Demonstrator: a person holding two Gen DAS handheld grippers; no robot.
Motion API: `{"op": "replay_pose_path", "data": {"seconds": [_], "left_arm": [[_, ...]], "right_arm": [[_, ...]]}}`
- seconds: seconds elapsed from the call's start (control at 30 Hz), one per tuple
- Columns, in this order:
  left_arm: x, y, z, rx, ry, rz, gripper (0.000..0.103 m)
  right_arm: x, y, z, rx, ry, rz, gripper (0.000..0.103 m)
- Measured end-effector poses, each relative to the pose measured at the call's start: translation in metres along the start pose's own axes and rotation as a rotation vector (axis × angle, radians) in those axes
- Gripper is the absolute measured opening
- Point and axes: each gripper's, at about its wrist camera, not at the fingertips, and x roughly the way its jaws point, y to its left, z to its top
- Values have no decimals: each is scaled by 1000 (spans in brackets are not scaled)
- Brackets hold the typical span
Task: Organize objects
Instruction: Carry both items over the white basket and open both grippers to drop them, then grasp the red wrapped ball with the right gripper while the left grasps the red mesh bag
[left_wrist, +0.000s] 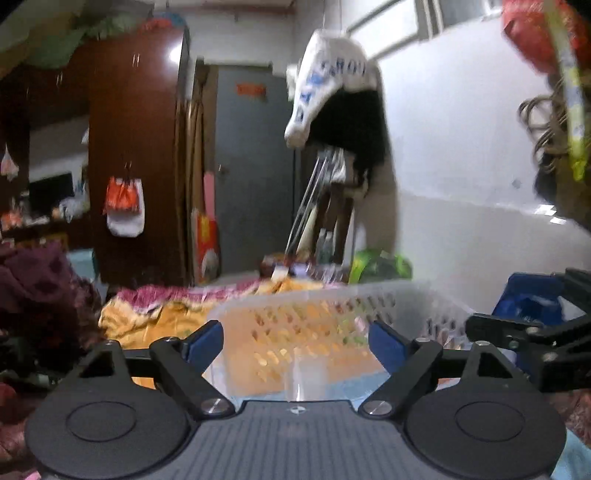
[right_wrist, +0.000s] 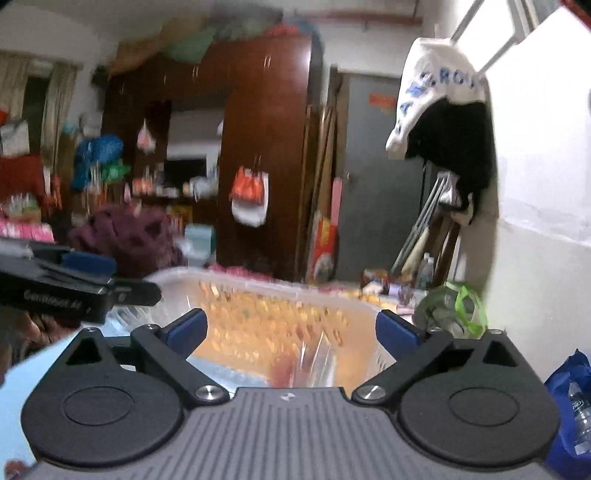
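We hold both tools low over a bed, facing a translucent white perforated plastic basket (left_wrist: 332, 314) that sits on an orange-yellow patterned bedsheet (left_wrist: 147, 317). The left gripper (left_wrist: 295, 341) has its blue-padded fingers spread wide, with nothing between them; the basket's near wall fills the gap at twelve o'clock. The right gripper (right_wrist: 291, 332) is likewise wide open and holds nothing, its fingers framing the same basket (right_wrist: 258, 295) from the other side. In the left wrist view the right tool's black linkage enters at three o'clock; in the right wrist view the left tool's black body shows at nine o'clock, so the two stand side by side before the basket.

We judge this spread, level posture as readiness: the fingers are open because no object is chosen yet, and the basket is placed centrally so either hand can drop things into it. Whether the basket already contains anything we cannot tell; motion blur smears its interior. Candidates lie around it: a blue plastic bag (right_wrist: 569, 398) with a clear bottle at four o'clock in the right wrist view, and a grey-and-green bundled bag (right_wrist: 450, 310) at two o'clock, against the white wall.
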Motion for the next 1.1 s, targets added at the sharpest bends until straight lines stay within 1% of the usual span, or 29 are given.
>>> {"op": "replay_pose_path", "data": {"seconds": [0.03, 0.1, 0.17, 0.2, 0.23, 0.3, 0.33, 0.4, 0.47, 0.53, 0.57, 0.6, 0.63, 0.7, 0.87, 0.9, 0.93, 0.97, 1.0, 1.03, 1.07, 1.1], "left_arm": [[-11, 4, -3, -15, -7, -19, 88], [-43, 11, -16, -39, -37, -65, 88], [-78, 15, -39, -38, -68, -94, 88], [-97, 18, -57, -38, -88, -95, 88], [-109, 18, -69, -30, -104, -91, 88], [-132, 16, -100, -15, -133, -73, 88], [-138, 16, -111, -14, -144, -67, 88], [-147, 16, -131, -27, -129, -57, 88], [-146, 18, -143, -45, -97, -66, 88], [-145, 22, -150, -71, -72, -76, 85], [-142, 22, -155, -69, -54, -82, 83], [-143, 21, -160, -62, -42, -85, 80], [-138, 17, -163, -49, -27, -89, 78], [-132, 13, -168, -32, -6, -89, 76], [-118, 4, -179, -2, 39, -62, 75], [-117, 4, -183, 1, 45, -61, 72], [-115, 3, -185, 4, 52, -62, 64], [-114, 3, -187, 7, 62, -65, 61], [-112, 3, -188, 7, 70, -66, 53], [-113, 4, -191, 1, 68, -68, 50], [-113, 5, -191, -5, 64, -71, 49], [-115, 7, -191, -10, 57, -64, 48]], "right_arm": [[-13, -3, -4, 16, -16, 30, 103], [-40, -9, -13, 65, -14, 61, 103], [-76, -13, -37, 96, -33, 97, 103], [-93, -12, -51, 97, -35, 116, 103], [-112, -9, -70, 102, -37, 123, 103], [-136, -4, -97, 121, -35, 130, 103], [-145, 1, -111, 132, -23, 134, 103], [-154, 10, -134, 140, 5, 138, 103], [-160, 15, -150, 163, -10, 135, 103], [-158, 17, -155, 171, -15, 168, 103], [-155, 19, -156, 163, -9, 167, 100], [-152, 22, -155, 146, -4, 159, 92], [-149, 25, -156, 128, 6, 151, 89], [-143, 28, -156, 110, 30, 170, 81], [-138, 31, -165, 92, 60, 171, 75], [-139, 32, -168, 94, 63, 175, 73], [-139, 32, -169, 94, 66, 175, 71], [-139, 34, -170, 89, 71, 174, 65], [-139, 36, -172, 83, 79, 173, 59], [-139, 35, -172, 79, 83, 172, 57], [-142, 37, -175, 79, 84, 174, 54], [-144, 37, -177, 82, 81, 175, 48]]}}
